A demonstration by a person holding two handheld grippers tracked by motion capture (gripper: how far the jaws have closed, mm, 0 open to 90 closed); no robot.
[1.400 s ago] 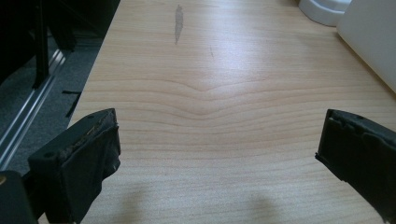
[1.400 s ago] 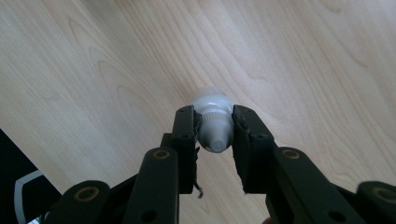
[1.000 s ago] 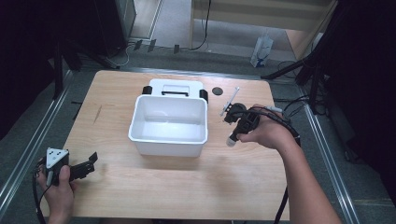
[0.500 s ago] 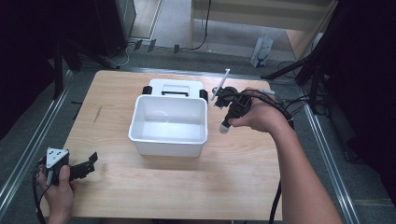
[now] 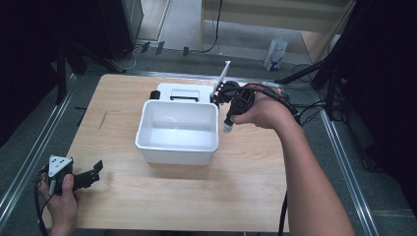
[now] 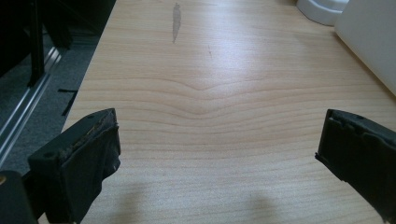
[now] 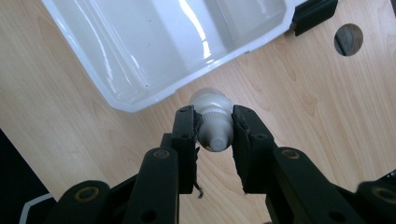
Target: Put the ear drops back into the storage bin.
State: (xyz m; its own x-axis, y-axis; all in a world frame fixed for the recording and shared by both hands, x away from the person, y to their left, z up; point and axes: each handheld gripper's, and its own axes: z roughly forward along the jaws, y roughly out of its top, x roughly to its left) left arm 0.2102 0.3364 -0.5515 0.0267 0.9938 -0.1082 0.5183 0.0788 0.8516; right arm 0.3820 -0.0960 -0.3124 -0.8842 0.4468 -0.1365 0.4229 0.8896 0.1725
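Note:
My right gripper (image 5: 220, 96) hangs in the air just off the far right corner of the white bin (image 5: 177, 105). It is shut on a white tube (image 5: 224, 74) whose flat tail sticks up and away. In the right gripper view the tube (image 7: 212, 128) sits end-on between the pads of my right gripper (image 7: 214, 116), screw cap toward the camera, and the bin's rim (image 7: 140, 100) lies just beyond. My left gripper (image 5: 96, 169) rests at the table's near left corner. Its jaws stand wide apart in the left gripper view (image 6: 217, 140), with bare wood between them.
A white lid (image 5: 179, 91) with black latches lies flat behind the bin. A round hole (image 7: 348, 39) is cut in the tabletop near the lid. The bin's wall (image 6: 369, 42) stands to the right of my left gripper. Metal rails border the table on both sides.
My right gripper has risen off the table with the tube and moved left and away, toward the bin's far right corner. The left gripper has stayed put.

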